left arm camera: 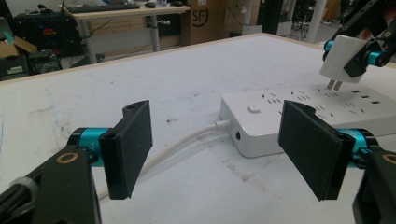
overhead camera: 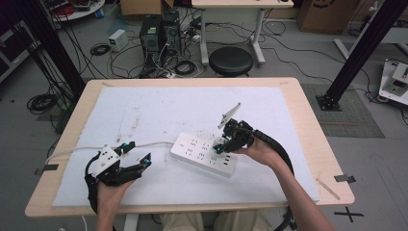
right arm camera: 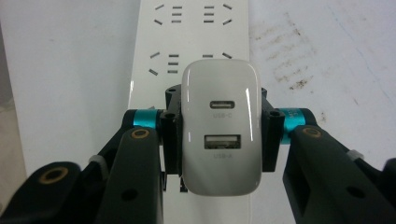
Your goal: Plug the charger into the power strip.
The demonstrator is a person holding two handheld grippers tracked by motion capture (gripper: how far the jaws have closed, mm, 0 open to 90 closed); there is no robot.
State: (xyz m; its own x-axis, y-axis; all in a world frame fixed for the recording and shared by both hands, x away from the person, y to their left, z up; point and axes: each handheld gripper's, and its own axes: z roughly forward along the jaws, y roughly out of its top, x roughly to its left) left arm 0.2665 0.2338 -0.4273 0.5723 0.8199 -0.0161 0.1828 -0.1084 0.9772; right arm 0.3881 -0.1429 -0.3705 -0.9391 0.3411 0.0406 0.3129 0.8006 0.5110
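Bench (overhead camera: 308,125) with white mat (overhead camera: 159,110) fills frame centre. Power strip (overhead camera: 204,154) lies mid-frame, cord (overhead camera: 144,144) running left. Left gripper (overhead camera: 137,156), lower left, jaws wide, empty. Right gripper (overhead camera: 222,146) clamps charger (right arm camera: 220,126), prongs just above the strip's sockets.

Wood table (overhead camera: 308,120) w/ white sheet (overhead camera: 159,108), power strip (overhead camera: 202,153).

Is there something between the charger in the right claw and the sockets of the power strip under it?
Nothing visible. The charger, held in the right claw, hangs with its prongs just above the power strip, and the sockets below look free.
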